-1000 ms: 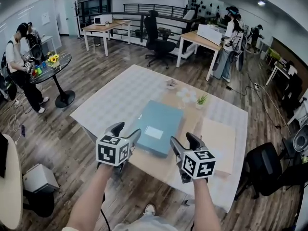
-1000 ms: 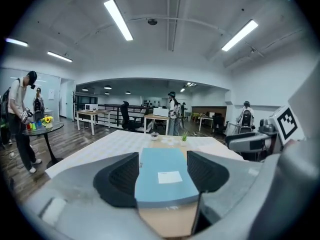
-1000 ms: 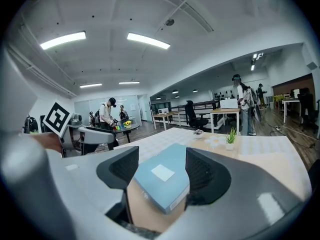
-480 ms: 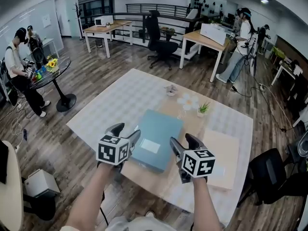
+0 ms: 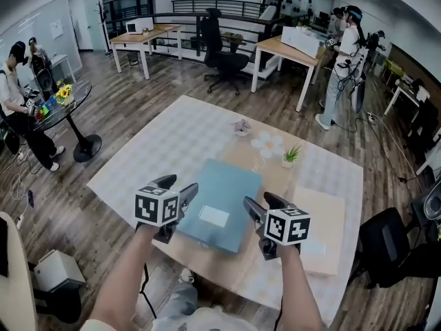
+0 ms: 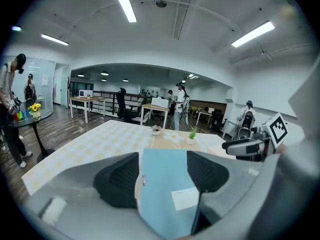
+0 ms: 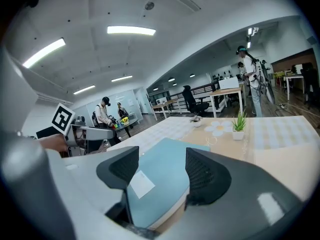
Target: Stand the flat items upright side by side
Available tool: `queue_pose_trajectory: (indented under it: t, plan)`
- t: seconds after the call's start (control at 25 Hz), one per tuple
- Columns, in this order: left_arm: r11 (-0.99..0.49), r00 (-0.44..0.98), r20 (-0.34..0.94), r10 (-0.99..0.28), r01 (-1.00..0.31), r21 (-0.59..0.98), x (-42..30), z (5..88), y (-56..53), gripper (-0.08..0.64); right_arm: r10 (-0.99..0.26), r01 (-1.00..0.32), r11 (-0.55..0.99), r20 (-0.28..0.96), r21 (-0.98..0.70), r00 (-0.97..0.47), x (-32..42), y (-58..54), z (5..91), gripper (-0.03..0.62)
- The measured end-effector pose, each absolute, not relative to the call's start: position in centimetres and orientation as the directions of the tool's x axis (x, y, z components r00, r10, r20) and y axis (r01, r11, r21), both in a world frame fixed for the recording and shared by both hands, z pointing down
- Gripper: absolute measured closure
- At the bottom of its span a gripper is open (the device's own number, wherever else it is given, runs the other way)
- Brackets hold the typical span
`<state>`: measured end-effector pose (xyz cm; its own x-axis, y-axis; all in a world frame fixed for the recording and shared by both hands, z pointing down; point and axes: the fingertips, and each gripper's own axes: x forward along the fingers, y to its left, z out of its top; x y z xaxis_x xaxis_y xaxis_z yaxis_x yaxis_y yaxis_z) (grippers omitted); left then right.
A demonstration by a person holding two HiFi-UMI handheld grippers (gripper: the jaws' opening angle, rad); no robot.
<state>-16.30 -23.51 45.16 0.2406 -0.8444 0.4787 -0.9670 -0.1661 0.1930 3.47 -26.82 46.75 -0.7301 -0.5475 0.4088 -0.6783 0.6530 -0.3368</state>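
Observation:
A flat teal folder (image 5: 222, 200) with a white label lies on the table's wooden middle. To its right lies a flat tan board (image 5: 318, 219). My left gripper (image 5: 177, 189) hovers open at the folder's near left corner. Over the near right edge, my right gripper (image 5: 263, 203) is open too. In the left gripper view the folder (image 6: 167, 189) shows between the spread pads of that gripper (image 6: 162, 170), untouched. The right gripper view has the folder (image 7: 161, 181) below its open gripper (image 7: 161, 168), with the tan board (image 7: 287, 159) to the right.
The table (image 5: 158, 150) wears a pale checked cloth. A small potted plant (image 5: 289, 158), white flower coasters (image 5: 267, 143) and a small bowl (image 5: 241, 126) stand behind the folder. A black office chair (image 5: 386, 250) is at the table's right. People stand at desks farther off.
Both grippers have come forward and a little lower, closer to the folder's near edge. Their jaws stand as wide as before. The folder and board have not moved.

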Motion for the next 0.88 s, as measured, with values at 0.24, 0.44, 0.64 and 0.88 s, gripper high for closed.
queue_pose_trajectory:
  t: [0.24,0.44,0.64,0.88]
  plan:
    - [-0.247,0.375,0.548,-0.748,-0.923,0.293,-17.8,48.6,-26.7,0.256,-0.512,-0.724,0.551,0.518,-0.414,-0.686,3.5,-28.8,51.5,0.311]
    - [-0.307,0.452,0.611,-0.650,-0.891,0.333,-18.6,53.1,-29.8,0.256,-0.467,-0.746,0.480,0.585,-0.462,-0.663,3.4,-30.6,56.2,0.311]
    - [-0.355,0.539,0.647,-0.540,-0.842,0.406,-18.1,57.3,-32.4,0.256,-0.437,-0.753,0.399,0.614,-0.524,-0.658,4.1,-32.9,59.5,0.311]
    - [-0.374,0.622,0.652,-0.433,-0.782,0.498,-17.3,60.3,-34.1,0.256,-0.393,-0.706,0.328,0.589,-0.628,-0.706,3.7,-34.5,61.0,0.311]
